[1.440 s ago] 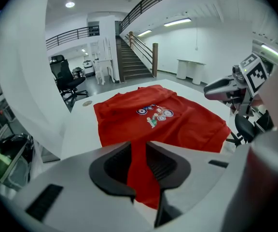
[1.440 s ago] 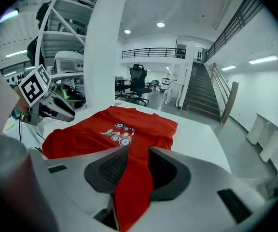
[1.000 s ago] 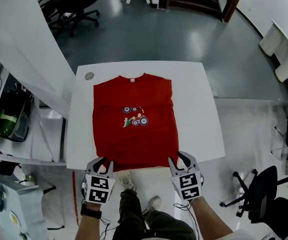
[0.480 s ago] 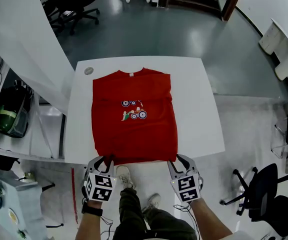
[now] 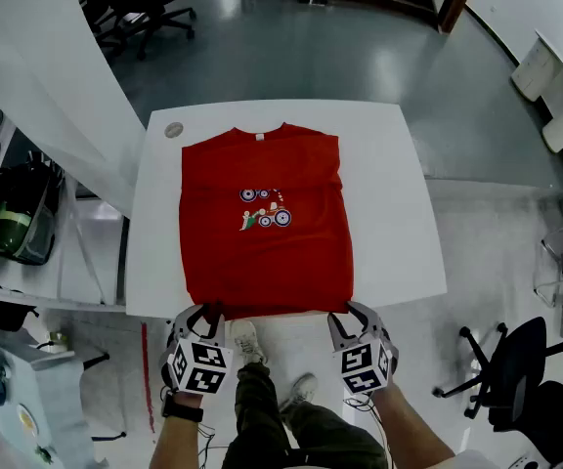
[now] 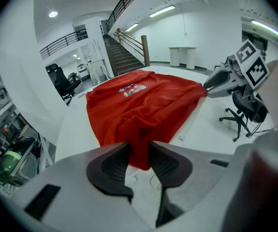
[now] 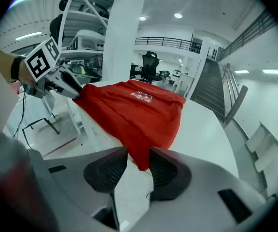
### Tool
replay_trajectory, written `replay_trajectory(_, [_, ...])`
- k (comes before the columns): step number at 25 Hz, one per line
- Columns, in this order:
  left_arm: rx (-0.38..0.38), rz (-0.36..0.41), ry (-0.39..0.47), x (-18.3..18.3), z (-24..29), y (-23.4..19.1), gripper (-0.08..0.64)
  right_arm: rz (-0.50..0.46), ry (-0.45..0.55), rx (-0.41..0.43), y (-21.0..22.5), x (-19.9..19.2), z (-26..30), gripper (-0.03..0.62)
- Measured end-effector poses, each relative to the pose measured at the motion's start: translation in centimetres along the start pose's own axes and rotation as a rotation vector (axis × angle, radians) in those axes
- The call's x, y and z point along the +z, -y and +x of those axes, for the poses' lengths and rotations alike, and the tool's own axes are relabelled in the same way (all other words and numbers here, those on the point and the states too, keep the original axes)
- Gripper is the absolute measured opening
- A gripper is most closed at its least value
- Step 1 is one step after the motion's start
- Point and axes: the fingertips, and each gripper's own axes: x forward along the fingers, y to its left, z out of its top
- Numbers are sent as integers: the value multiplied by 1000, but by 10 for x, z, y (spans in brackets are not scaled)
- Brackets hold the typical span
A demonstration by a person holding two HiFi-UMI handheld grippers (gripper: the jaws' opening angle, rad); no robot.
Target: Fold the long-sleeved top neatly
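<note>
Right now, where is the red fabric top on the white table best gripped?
Probably the two hem corners of the red fabric top, from the near edge of the white table: the hem overhangs there, so jaws close on loose cloth.

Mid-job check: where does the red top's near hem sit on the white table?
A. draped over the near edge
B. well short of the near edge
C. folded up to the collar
A: in the head view the hem of the red top passes the near edge of the white table, and the left gripper view shows a corner hanging below it.
</note>
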Motion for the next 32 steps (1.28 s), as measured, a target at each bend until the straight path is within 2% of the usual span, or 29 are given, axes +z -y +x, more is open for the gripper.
replay_trajectory(3, [12, 2, -8, -3, 2, -5, 122, -2, -4, -32, 3, 0, 5, 116])
replay_trajectory(6, [39, 13, -9, -5, 0, -12, 60, 7, 8, -66, 7, 2, 5, 38])
replay_trajectory(9, [64, 20, -4, -10, -6, -19, 20, 51, 22, -74, 12, 2, 2, 32])
replay_trajectory(15, [86, 25, 14, -27, -22, -28, 15, 151, 72, -99, 26, 3, -17, 28])
replay_trajectory(18, [80, 16, 25, -39, -25, -29, 15, 196, 61, -96, 29, -5, -20, 26])
replay_trajectory(26, [80, 40, 28, -52, -19, -26, 15, 197, -11, -108, 21, -25, -14, 25])
replay_trajectory(32, [64, 28, 41, -56, -24, -23, 27, 203, -12, -120, 21, -24, -15, 34])
